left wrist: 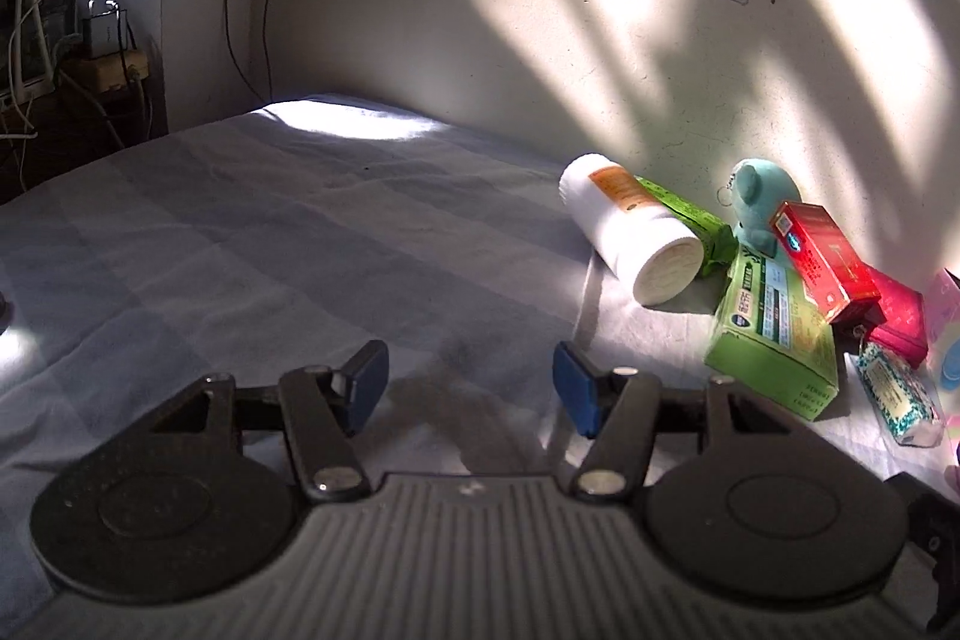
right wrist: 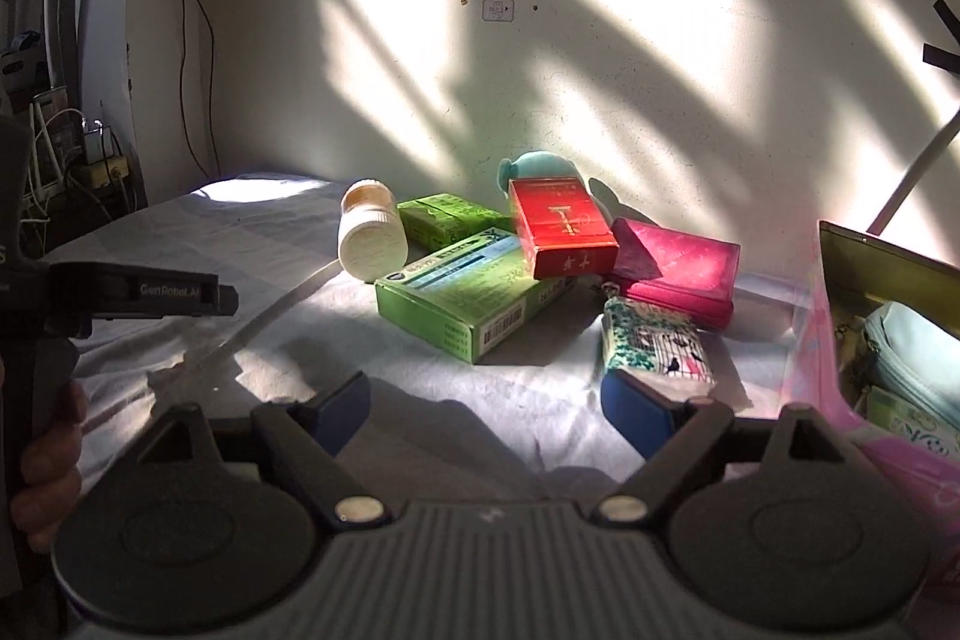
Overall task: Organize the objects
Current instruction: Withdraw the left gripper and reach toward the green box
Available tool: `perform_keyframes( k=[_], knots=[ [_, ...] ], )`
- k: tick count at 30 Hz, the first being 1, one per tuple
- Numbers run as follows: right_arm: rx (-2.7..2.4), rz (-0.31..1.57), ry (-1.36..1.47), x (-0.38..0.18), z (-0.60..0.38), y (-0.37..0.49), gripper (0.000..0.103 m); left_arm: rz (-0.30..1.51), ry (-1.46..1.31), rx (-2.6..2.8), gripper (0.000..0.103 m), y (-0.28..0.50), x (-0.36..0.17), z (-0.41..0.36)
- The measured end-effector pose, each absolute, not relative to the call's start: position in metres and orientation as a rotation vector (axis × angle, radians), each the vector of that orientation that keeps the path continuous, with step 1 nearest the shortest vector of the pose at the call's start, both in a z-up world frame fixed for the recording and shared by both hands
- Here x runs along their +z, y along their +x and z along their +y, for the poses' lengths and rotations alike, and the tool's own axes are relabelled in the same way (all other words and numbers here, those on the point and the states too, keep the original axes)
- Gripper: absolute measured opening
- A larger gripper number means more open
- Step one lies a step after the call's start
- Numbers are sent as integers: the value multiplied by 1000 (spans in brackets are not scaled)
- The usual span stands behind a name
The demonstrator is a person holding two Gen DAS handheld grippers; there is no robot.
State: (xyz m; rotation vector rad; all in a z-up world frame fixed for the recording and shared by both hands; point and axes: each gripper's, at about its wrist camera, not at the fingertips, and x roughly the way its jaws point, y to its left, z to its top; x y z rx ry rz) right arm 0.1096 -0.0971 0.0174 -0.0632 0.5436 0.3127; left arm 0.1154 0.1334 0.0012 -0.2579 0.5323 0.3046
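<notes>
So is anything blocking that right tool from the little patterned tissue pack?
Nothing visible does. The right tool is open and the tissue pack lies just beyond its right finger, at the pile's near edge, on bare sheet.

Left tool [left wrist: 471, 388] spread wide and empty, right tool [right wrist: 486, 415] likewise

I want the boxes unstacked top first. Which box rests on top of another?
The red box: it lies tilted on the large green box, which is flat on the bed. The small green box lies behind.
</notes>
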Motion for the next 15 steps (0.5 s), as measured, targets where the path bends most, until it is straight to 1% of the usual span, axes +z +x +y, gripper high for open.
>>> perform_keyframes(
  k=[3, 6, 7, 10, 14, 15],
  knots=[
    [287, 605, 24, 14, -78, 150, 101, 501, -336, 386, 64, 111, 4, 152],
    [240, 672, 124, 6, -62, 188, 102, 503, -388, 408, 66, 108, 3, 160],
    [228, 693, 160, 3, -59, 199, 103, 510, -393, 405, 69, 109, 2, 160],
    [161, 764, 218, -8, -50, 229, 103, 519, -380, 388, 69, 113, 2, 156],
    [101, 739, 120, -15, -38, 245, 103, 521, -366, 371, 70, 114, 1, 155],
    [100, 741, 100, -16, -37, 246, 101, 523, -368, 369, 70, 114, 1, 155]
  ],
)
